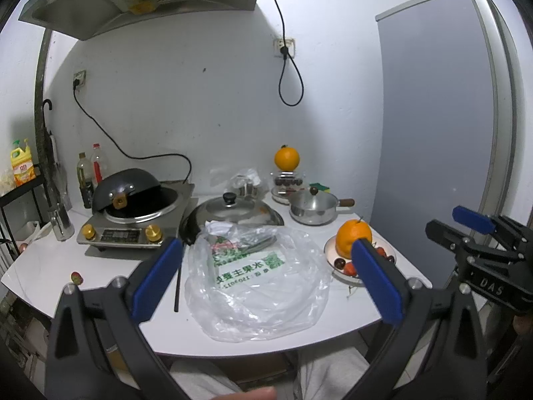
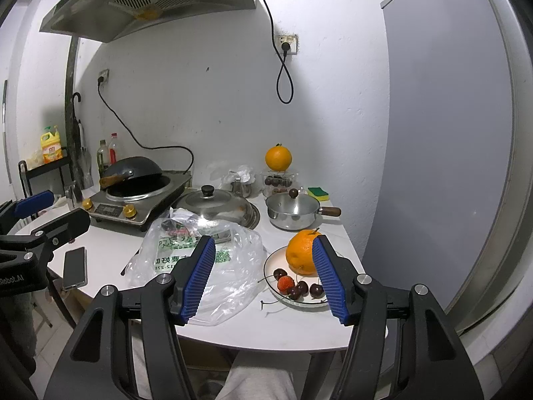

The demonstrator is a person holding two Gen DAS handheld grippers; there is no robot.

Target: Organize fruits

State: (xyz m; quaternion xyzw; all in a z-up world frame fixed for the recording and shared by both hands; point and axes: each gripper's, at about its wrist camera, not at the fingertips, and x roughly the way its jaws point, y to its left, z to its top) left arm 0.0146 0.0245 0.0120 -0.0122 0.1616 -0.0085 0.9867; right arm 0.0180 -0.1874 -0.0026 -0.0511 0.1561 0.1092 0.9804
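Note:
A white plate at the table's right front holds an orange, several dark cherries and a red strawberry. A second orange sits on a clear container at the back. An empty clear plastic bag with green print lies in front. A small fruit lies at the left edge. My left gripper is open and empty above the bag. My right gripper is open and empty, held before the plate.
An induction cooker with a tilted black wok stands at the back left. A lidded pan and a small steel pot stand behind the bag. A phone lies at the left front. A grey fridge stands right.

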